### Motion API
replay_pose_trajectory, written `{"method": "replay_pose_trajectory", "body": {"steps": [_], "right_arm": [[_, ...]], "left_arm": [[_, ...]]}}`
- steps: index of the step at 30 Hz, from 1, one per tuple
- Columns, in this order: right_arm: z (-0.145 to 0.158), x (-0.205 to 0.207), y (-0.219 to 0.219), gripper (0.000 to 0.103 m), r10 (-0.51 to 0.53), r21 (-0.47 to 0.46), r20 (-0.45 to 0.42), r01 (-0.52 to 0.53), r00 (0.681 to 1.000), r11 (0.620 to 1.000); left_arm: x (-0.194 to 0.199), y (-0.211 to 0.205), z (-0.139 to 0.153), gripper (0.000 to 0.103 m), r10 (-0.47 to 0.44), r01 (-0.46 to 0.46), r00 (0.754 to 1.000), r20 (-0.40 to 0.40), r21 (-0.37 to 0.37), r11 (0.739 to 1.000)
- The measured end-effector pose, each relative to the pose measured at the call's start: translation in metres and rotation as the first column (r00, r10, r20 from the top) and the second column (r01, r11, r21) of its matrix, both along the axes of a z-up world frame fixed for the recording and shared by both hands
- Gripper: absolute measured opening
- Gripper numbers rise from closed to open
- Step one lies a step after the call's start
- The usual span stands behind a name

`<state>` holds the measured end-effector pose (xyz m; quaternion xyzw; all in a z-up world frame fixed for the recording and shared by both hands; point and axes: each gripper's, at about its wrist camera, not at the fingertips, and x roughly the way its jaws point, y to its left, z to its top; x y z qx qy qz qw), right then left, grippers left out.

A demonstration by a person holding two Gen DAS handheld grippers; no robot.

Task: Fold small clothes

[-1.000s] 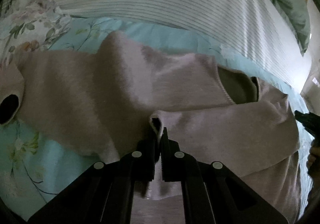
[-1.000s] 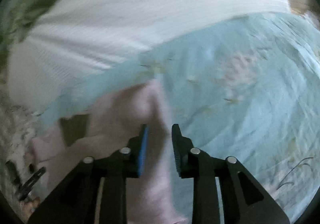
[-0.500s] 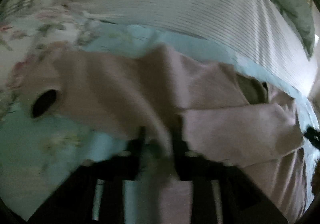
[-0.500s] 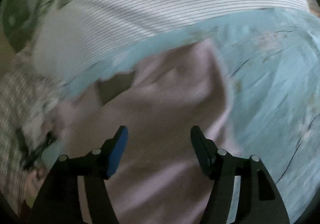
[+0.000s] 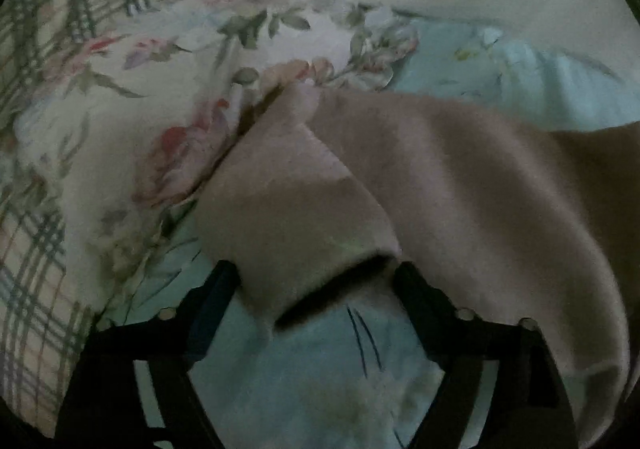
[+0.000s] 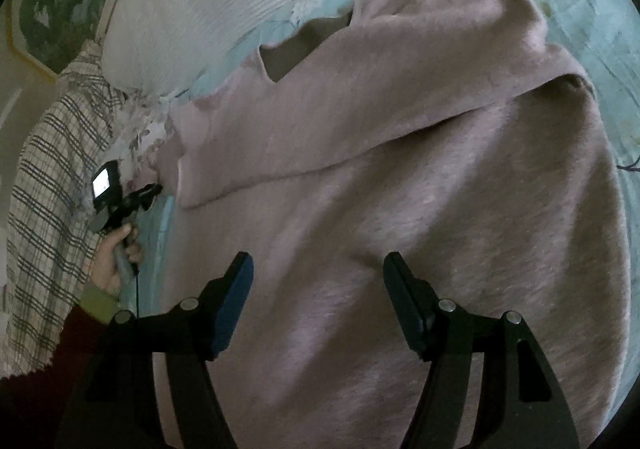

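Note:
A dusty-pink sweater (image 6: pixel 400 169) lies spread on a light blue floral sheet (image 6: pixel 592 9), with one sleeve folded across its chest. My right gripper (image 6: pixel 318 261) hovers open above the sweater's body with nothing pinched. In the left wrist view the other sleeve (image 5: pixel 460 177) runs down to its open cuff (image 5: pixel 320 269). That cuff lies between the fingers of my left gripper (image 5: pixel 314 269), whose jaws are opening. The left gripper (image 6: pixel 146 195) also shows at the sweater's left edge, held by a person's hand (image 6: pixel 112 253).
A white striped pillow (image 6: pixel 200 9) lies beyond the sweater's collar. A floral pillow (image 5: pixel 160 69) and a plaid blanket (image 6: pixel 44 189) crowd the left side. The blue sheet (image 5: pixel 320 361) shows bare below the cuff.
My left gripper let go of the folded sleeve's cuff, opened, and swung left to the other sleeve's cuff. My right gripper opened and drew back over the sweater's body.

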<state>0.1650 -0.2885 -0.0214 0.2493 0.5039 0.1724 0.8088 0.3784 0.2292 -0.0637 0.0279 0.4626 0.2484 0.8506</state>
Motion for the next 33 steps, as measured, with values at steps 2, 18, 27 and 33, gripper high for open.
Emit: {"method": "replay_pose_trajectory", "body": {"steps": [2, 18, 27, 33], "right_arm": [[0.003, -0.001, 0.001, 0.068, 0.000, -0.001, 0.006, 0.000, 1.000, 1.000], [0.023, -0.018, -0.009, 0.068, -0.034, 0.062, 0.073, 0.029, 0.997, 0.998], [0.032, -0.032, -0.057, 0.068, -0.137, 0.072, 0.099, 0.131, 0.986, 0.989], [0.025, -0.032, -0.086, 0.068, -0.211, 0.090, 0.083, 0.204, 0.974, 0.975]], "left_arm": [[0.004, 0.009, -0.001, 0.023, -0.015, 0.015, 1.000, 0.012, -0.065, 0.998], [-0.076, -0.088, 0.105, 0.003, -0.246, 0.410, 0.886, 0.394, -0.416, 0.812], [-0.078, -0.281, 0.114, 0.003, -0.530, 0.671, 0.741, 0.412, -0.452, 0.588], [-0.052, -0.371, 0.064, 0.004, -0.612, 0.685, 0.718, 0.333, -0.499, 0.531]]}}
